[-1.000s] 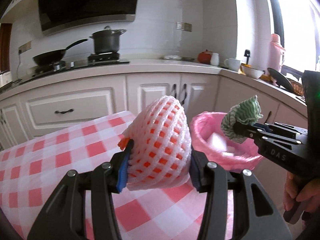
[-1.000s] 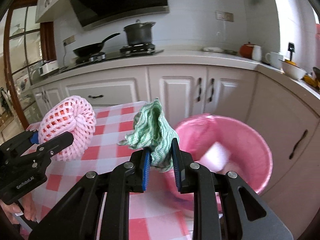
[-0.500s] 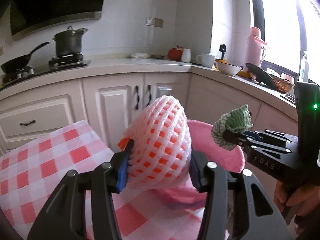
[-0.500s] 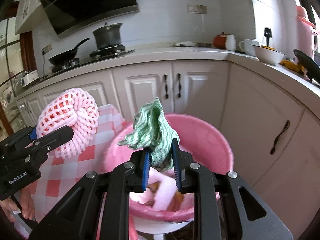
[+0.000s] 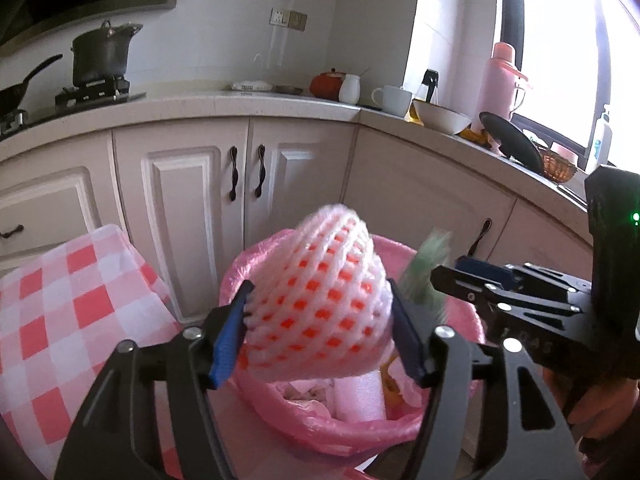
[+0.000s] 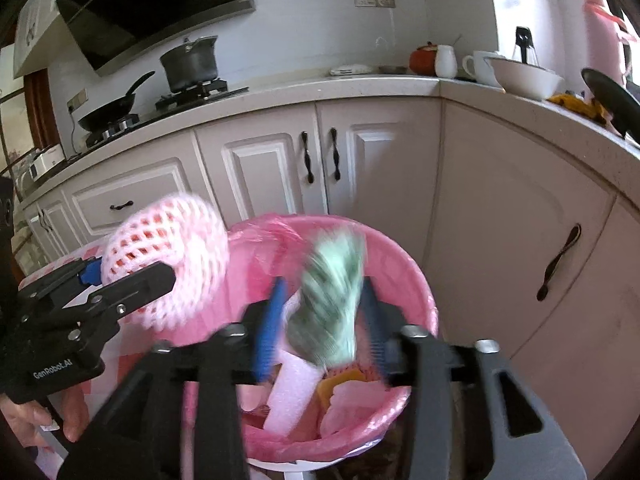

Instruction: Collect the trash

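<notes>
Fingers [image 5: 230, 328] of the left gripper [image 5: 320, 332] spread wide, pressed against both sides of the foam fruit net [image 5: 320, 300], holding it above the near rim of the pink-lined bin [image 5: 320, 436]. Right gripper [image 6: 320, 324] fingers [image 6: 270, 328] parted, not touching the green cloth [image 6: 330, 300], which shows blurred between them, over the bin mouth. Bin [image 6: 416, 284] already holds white foam pieces [image 6: 288, 392] and an orange scrap [image 6: 340, 380]. Checked tablecloth [image 5: 60, 320] on the surface to the left of the bin. Cabinets [image 6: 280, 168] behind.
</notes>
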A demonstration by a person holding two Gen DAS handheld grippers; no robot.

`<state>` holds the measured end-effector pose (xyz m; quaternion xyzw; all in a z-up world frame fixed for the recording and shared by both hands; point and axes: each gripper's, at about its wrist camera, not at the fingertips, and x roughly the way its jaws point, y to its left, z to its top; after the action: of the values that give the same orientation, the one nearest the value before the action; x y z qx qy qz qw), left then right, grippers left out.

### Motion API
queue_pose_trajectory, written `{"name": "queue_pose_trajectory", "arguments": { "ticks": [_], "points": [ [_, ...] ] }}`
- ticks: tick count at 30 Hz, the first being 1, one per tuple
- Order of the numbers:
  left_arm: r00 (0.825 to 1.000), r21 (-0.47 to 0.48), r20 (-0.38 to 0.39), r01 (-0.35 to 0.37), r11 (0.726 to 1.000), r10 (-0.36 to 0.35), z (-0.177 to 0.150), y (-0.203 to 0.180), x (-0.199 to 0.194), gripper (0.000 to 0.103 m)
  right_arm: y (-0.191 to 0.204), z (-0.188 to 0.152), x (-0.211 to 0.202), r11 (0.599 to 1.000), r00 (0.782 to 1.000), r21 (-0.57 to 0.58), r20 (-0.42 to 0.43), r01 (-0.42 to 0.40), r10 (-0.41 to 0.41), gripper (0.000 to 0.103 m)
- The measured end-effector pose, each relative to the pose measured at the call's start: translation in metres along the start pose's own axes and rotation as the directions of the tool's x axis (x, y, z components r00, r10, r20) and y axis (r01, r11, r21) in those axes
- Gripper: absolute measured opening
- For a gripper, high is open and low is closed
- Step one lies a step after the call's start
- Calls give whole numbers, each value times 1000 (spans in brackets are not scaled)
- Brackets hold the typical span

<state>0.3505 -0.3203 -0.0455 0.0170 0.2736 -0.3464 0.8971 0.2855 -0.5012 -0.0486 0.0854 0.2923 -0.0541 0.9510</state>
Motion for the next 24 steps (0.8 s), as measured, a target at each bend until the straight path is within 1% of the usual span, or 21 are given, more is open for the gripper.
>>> {"name": "queue_pose_trajectory", "arguments": {
  "ticks": [2, 5, 7, 8, 9, 10, 12, 15, 18, 21, 24],
  "points": [
    [1000, 6, -6, 4, 1000, -4, -1, 3, 3, 67, -5, 0, 1, 1000, 1000, 23, -2, -3, 3, 54],
    [1000, -3, -5, -2, 1000, 2, -2, 9, 0, 73, -8, -2, -5, 999, 1000, 44, 8, 11, -12, 54],
    [1000, -20, 2, -10, 1000, 10, -2, 13, -7, 80, -7, -3, -15, 998, 1000, 58, 23, 17, -18, 54],
    [1000, -23, 13, -28, 999, 29, -2, 16, -13, 86, -5, -3, -21, 998, 999, 60, 30, 25, -27, 54],
    [998, -22, 30, -56, 998, 57, -1, 18, -21, 94, -2, -4, -30, 998, 998, 58, 40, 40, -42, 58],
    [996, -25, 44, -75, 997, 76, 0, 19, -28, 97, 3, -5, -39, 997, 997, 56, 50, 56, -59, 67],
    [988, -37, 84, -123, 992, 126, 5, 23, -51, 98, 13, -6, -61, 993, 991, 57, 76, 103, -107, 79],
    [973, -19, 125, -195, 981, 196, 13, 25, -85, 98, 29, -8, -98, 988, 984, 76, 108, 133, -141, 85],
    [952, -20, 191, -240, 971, 240, 17, 22, -129, 98, 49, -16, -131, 987, 980, 74, 126, 145, -153, 85],
    [937, -14, 242, -256, 967, 252, 10, 15, -169, 98, 69, -29, -157, 984, 974, 82, 154, 155, -167, 85],
    [940, -3, 242, -247, 969, 240, -5, 10, -196, 98, 92, -50, -174, 982, 967, 80, 177, 171, -183, 85]
  ]
}}
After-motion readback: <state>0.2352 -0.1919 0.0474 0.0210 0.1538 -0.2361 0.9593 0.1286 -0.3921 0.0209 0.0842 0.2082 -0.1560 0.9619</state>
